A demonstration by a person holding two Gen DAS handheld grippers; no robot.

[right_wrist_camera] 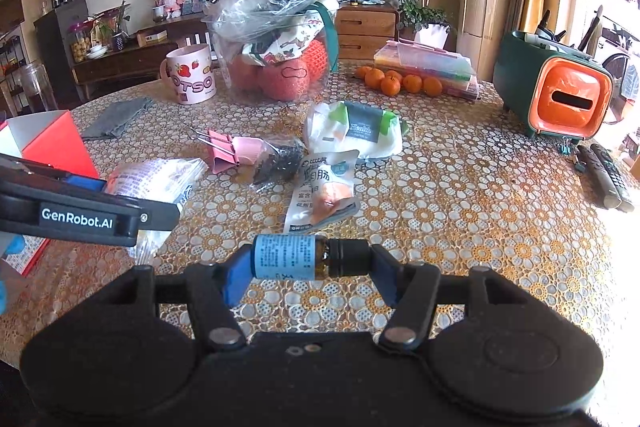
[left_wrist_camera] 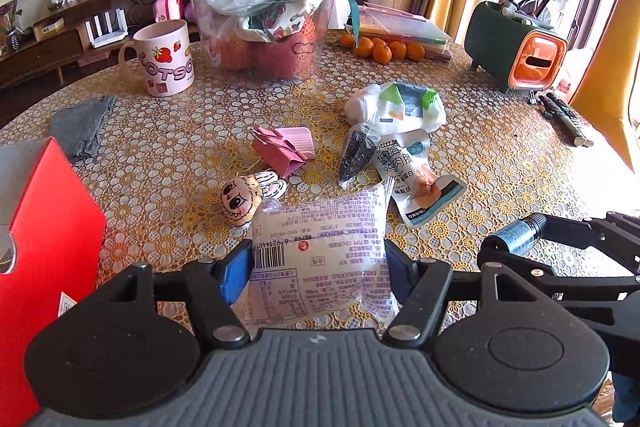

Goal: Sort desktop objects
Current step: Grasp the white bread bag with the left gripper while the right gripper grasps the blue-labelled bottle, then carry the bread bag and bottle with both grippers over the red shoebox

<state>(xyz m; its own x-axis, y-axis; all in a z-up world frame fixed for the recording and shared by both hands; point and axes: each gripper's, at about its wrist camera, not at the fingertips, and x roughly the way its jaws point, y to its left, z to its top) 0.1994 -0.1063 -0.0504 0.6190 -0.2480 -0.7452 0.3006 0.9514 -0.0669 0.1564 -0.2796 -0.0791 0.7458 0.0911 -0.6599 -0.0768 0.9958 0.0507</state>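
My left gripper (left_wrist_camera: pixel 318 267) is shut on a white snack packet (left_wrist_camera: pixel 320 239) with purple print and a barcode, lifted off the lace-patterned table (left_wrist_camera: pixel 168 163). My right gripper (right_wrist_camera: pixel 310 263) is shut on a small brown bottle (right_wrist_camera: pixel 296 257) with a blue label and a black cap. The bottle lies crosswise, end to end between the blue pads. Loose on the table lie a pink binder clip (left_wrist_camera: pixel 282 147), a cartoon-face charm (left_wrist_camera: pixel 240 201), a dark seed pouch (left_wrist_camera: pixel 356 155), a sausage packet (left_wrist_camera: pixel 416 179) and a white wipes pack (left_wrist_camera: pixel 400 107).
A red box (left_wrist_camera: pixel 48 227) stands at the near left, with a grey cloth (left_wrist_camera: pixel 80 127) behind it. Further back are a pink mug (left_wrist_camera: pixel 164 63), a clear tub (left_wrist_camera: pixel 272 39) stuffed with bags, and oranges (left_wrist_camera: pixel 384 49). A green and orange organizer (left_wrist_camera: pixel 516 47) and remotes (left_wrist_camera: pixel 564 119) sit right.
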